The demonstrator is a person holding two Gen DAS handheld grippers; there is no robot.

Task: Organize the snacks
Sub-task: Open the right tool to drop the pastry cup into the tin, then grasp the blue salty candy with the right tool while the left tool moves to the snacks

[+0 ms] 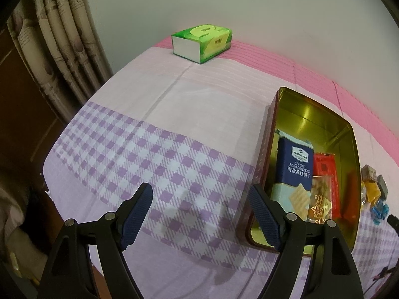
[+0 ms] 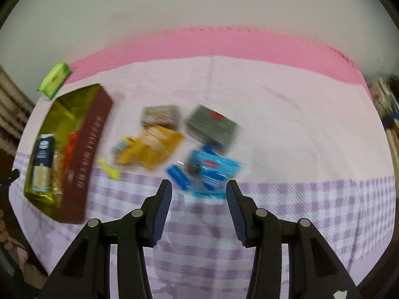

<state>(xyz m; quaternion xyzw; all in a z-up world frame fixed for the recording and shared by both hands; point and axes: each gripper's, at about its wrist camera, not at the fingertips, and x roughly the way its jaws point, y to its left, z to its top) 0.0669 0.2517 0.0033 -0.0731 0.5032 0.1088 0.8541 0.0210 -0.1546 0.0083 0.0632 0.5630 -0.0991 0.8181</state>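
Snacks lie in two groups on my checked cloth: some already packed in the gold-lined tin (image 2: 82, 154), the rest loose on the table to its right. I judge I am between picks, bringing the right gripper (image 2: 199, 194) over the loose pile for the next one. Its jaws stand apart with nothing between the pads, and the blue packet (image 2: 214, 172) sits just beyond the fingertips, nearest of the lot. Farther off are a yellow packet (image 2: 152, 149), a grey box (image 2: 212, 127) and a brownish packet (image 2: 160, 115); this view is smeared, so I cannot read any labels.

My left gripper (image 1: 200, 208) hangs over bare cloth just left of the tin, jaws wide and empty.

Inside the tin, at its near end, a navy cracker pack (image 1: 295, 169) lies on the left, a clear wrapped snack (image 1: 321, 199) beside it and red packets (image 1: 324, 167) to the right. Its far half is bare. A green tissue box (image 1: 202, 42) sits at the far edge, well apart.

Next I would need to lower onto the blue packet, straddle its narrow side, and close without dragging its neighbours.
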